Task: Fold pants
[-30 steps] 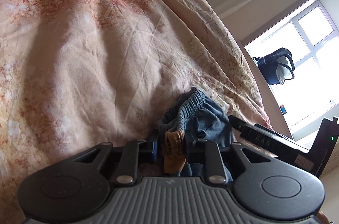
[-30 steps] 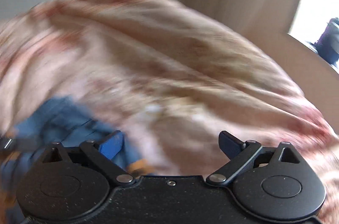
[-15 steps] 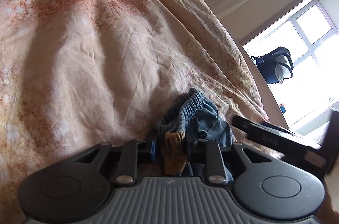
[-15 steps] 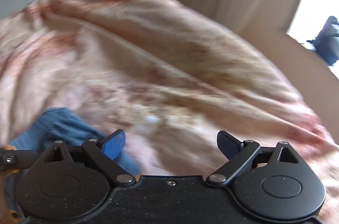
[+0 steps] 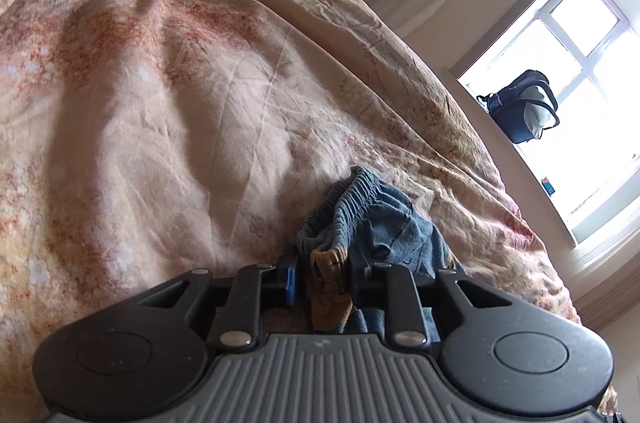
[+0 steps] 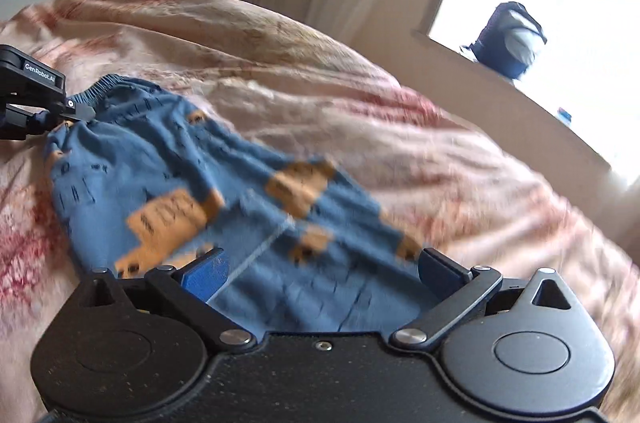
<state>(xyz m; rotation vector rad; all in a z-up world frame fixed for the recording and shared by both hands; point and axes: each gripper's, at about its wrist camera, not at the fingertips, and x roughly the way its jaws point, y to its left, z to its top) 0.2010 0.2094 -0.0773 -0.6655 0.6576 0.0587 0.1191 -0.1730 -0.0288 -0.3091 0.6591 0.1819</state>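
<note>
Right wrist view shows the pants spread flat on the bedspread, apparently unfolded, every fold remaining. The right gripper hovers over them, jaws opening. The left gripper, lettered "GenRobot.AI", loosens on bunched waistband fabric.

The right wrist view is smeared by motion; the orange shapes on the blue pants cannot be made out. The pants' near end is hidden behind the right gripper. The left gripper is cut off by the left edge. Small items on the windowsill cannot be identified.
</note>
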